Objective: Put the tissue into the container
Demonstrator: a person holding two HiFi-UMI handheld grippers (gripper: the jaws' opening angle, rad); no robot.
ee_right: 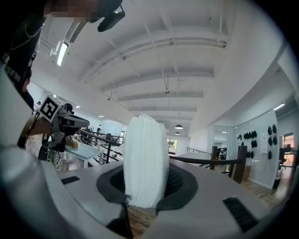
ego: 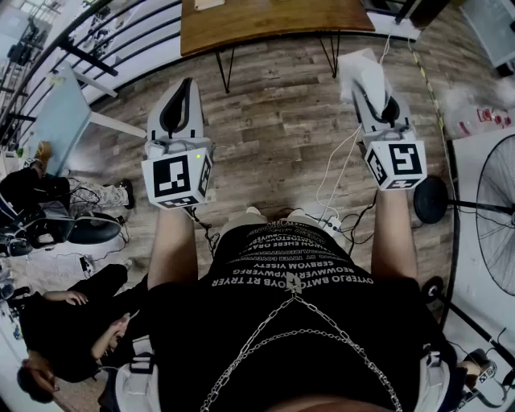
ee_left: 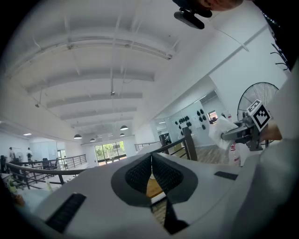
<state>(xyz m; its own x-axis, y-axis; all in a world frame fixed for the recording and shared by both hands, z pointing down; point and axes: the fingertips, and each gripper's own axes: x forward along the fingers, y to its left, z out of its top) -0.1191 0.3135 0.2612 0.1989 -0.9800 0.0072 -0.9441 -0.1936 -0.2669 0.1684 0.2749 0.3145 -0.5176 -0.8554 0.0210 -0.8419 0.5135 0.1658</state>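
Observation:
A thick white stack of tissue (ee_right: 145, 158) stands upright between the pads of my right gripper (ee_right: 145, 189), which is shut on it. In the head view the tissue (ego: 356, 71) sticks out past the tip of the right gripper (ego: 372, 95), held up over the wooden floor. My left gripper (ee_left: 151, 158) is shut, its pads meeting with nothing between them; in the head view the left gripper (ego: 182, 103) is raised at the left. Each gripper view shows the other gripper off to the side, well apart. No container shows in any view.
A wooden table (ego: 273, 20) on black legs stands ahead. A pale table (ego: 60, 113) is at the left, a standing fan (ego: 495, 213) at the right. Cables (ego: 338, 173) trail on the floor. A person (ego: 56, 318) sits at the lower left.

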